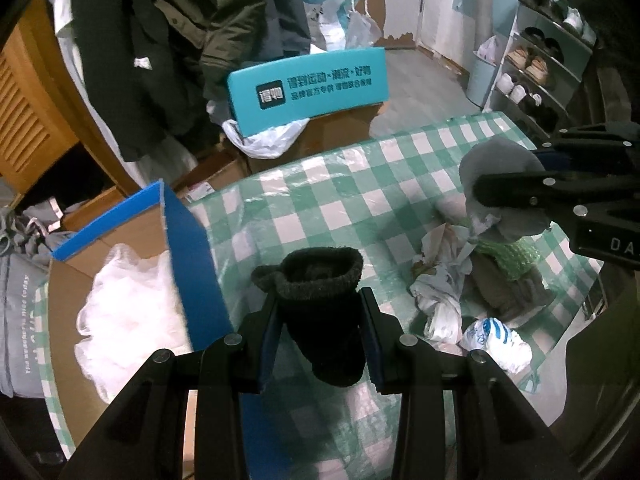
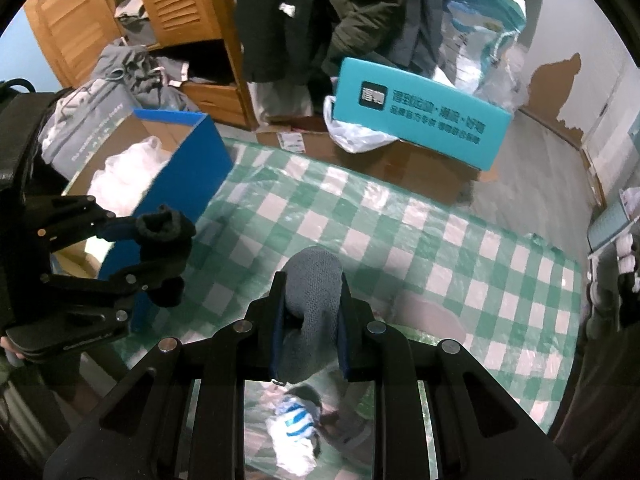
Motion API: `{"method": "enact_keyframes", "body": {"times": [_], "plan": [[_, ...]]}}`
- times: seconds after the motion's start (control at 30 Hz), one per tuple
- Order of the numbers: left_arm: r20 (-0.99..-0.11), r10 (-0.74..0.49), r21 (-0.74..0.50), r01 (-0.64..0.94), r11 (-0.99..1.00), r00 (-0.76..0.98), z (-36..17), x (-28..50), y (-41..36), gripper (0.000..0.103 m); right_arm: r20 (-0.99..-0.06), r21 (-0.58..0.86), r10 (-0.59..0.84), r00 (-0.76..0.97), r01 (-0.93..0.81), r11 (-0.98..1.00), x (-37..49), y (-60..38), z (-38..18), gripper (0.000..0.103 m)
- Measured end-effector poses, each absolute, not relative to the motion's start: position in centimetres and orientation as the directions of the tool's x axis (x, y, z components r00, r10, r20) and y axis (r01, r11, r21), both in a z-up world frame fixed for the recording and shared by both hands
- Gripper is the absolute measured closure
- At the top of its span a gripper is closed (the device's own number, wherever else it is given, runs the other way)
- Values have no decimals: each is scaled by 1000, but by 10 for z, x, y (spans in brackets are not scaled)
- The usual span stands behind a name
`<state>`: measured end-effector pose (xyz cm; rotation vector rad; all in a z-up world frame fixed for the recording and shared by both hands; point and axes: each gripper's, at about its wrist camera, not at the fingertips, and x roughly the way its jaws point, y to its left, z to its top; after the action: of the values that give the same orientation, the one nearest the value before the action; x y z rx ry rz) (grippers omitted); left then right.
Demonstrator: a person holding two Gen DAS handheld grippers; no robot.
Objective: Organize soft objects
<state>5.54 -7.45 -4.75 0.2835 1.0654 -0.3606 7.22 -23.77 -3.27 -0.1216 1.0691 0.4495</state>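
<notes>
Both grippers are loaded here! The left gripper (image 1: 322, 320) is clamped on a black sock (image 1: 324, 304), cuff up, held centre frame above the checked surface (image 1: 340, 184). The right gripper (image 2: 308, 320) is pinching a grey sock (image 2: 314, 304), also lifted off the cloth. At the left of both views sits the blue box (image 2: 188, 168), open, with white plastic bags (image 1: 132, 304) already inside, so some sorting looks done. But there's work left: a heap at the lower right of the left view, with crumpled bags (image 1: 444, 292), something green and knitted (image 1: 508, 256) and a brownish cloth (image 1: 512, 292), waits on the surface. The black sock hangs just beside the box wall, the grey one well apart from it.
</notes>
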Motion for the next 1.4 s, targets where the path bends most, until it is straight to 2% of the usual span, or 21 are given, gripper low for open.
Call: {"method": "enact_keyframes", "body": {"times": [0.87,1.4], "plan": [[-842,-114,57,297,953,528,-9,31,11,66,-829,117,396,395,-570,813,69,-142,4,84],[-837,-65,39,178,983,544,-7,23,72,66,-824,113,435,363,-648,753,69,-77,13,84]]}}
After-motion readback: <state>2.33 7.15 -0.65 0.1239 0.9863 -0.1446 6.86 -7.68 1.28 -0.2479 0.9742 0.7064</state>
